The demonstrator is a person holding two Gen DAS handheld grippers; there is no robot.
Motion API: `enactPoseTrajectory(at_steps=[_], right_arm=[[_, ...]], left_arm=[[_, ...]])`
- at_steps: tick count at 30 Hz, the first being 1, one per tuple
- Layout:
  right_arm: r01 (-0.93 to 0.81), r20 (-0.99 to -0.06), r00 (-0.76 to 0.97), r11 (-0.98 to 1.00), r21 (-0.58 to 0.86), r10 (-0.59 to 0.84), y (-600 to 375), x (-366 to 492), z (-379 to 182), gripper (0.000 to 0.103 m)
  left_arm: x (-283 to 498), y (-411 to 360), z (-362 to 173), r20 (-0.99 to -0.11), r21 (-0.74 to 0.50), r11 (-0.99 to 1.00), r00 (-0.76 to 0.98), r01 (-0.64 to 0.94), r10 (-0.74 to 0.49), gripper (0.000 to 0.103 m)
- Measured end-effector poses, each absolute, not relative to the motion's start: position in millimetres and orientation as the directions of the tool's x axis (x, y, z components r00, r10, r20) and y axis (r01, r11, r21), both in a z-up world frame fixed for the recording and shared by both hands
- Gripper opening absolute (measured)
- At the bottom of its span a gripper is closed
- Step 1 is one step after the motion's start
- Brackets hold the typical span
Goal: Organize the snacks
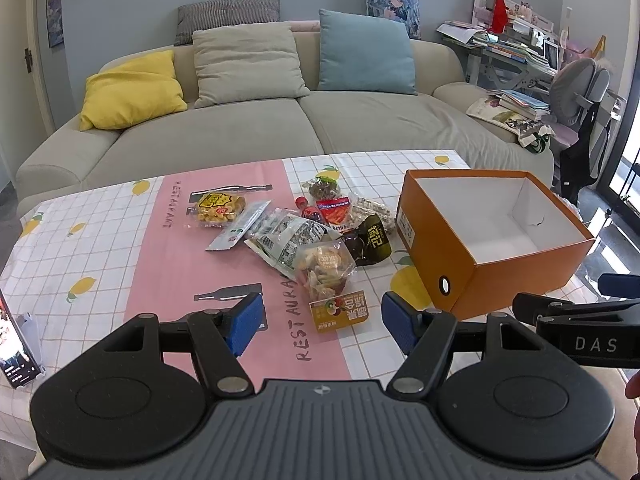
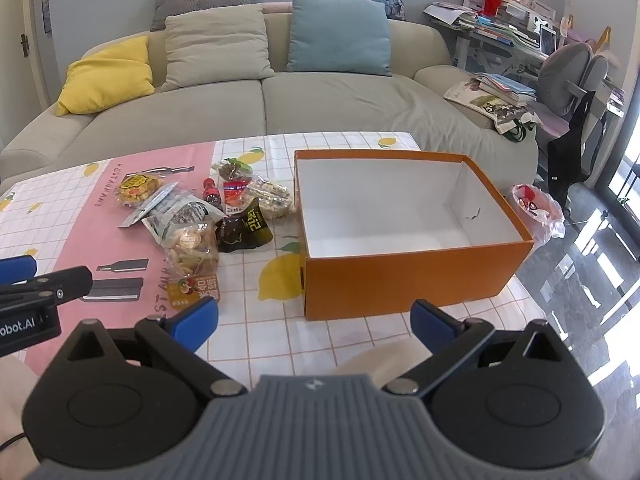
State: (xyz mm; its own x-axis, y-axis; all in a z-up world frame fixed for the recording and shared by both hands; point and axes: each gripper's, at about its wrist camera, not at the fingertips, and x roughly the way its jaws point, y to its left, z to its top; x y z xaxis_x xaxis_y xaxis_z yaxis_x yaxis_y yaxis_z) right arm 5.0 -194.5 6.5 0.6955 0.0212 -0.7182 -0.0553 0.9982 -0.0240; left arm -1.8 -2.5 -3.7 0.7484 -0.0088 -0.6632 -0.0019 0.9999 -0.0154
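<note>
A big sofa sits far ahead of both tongs, behind the desk with its pink and white cloth. The cloth says "RESTAURANT", but snack bags cover some of the letters.

An orange box stands on the desk right in front of the right tongs. It is open on top and white inside. It has a small white label on one end, too tiny to read.

The pile of snacks lies on the desk ahead of the left tongs, just left of the box. The bags lie on top of each other, so some are half hidden. The nearest one is a clear bag of chips with a yellow label. The writing on the bags is too small to make out.

Both tongs are spread wide and hold nothing. The right tongs show "DAS" on the side. The left tongs show "obot.AI", cut off at the edge.

A phone is left of the left tongs, partly cut off.
</note>
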Motion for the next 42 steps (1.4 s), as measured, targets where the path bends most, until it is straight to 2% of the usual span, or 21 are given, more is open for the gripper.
enactPoseTrajectory(at_steps=[33, 39, 42], right_arm=[[-0.065, -0.722, 0.691, 0.998, -0.019, 0.031, -192, 4, 6, 0.1], [-0.083, -0.694, 0.717, 0.997, 0.006, 0.064, -191, 4, 2, 0.099], [-0.111, -0.682, 0.727, 0.994, -0.007, 0.076, -186, 7, -2, 0.091]], left_arm=[[-3, 0, -7, -0.653, -0.046, 0.999, 0.757, 0.006, -0.035, 0.08], [1, 3, -11, -0.663, -0.119, 0.993, 0.744, 0.008, -0.085, 0.065], [9, 8, -15, -0.692, -0.179, 0.984, 0.711, -0.007, -0.12, 0.063]])
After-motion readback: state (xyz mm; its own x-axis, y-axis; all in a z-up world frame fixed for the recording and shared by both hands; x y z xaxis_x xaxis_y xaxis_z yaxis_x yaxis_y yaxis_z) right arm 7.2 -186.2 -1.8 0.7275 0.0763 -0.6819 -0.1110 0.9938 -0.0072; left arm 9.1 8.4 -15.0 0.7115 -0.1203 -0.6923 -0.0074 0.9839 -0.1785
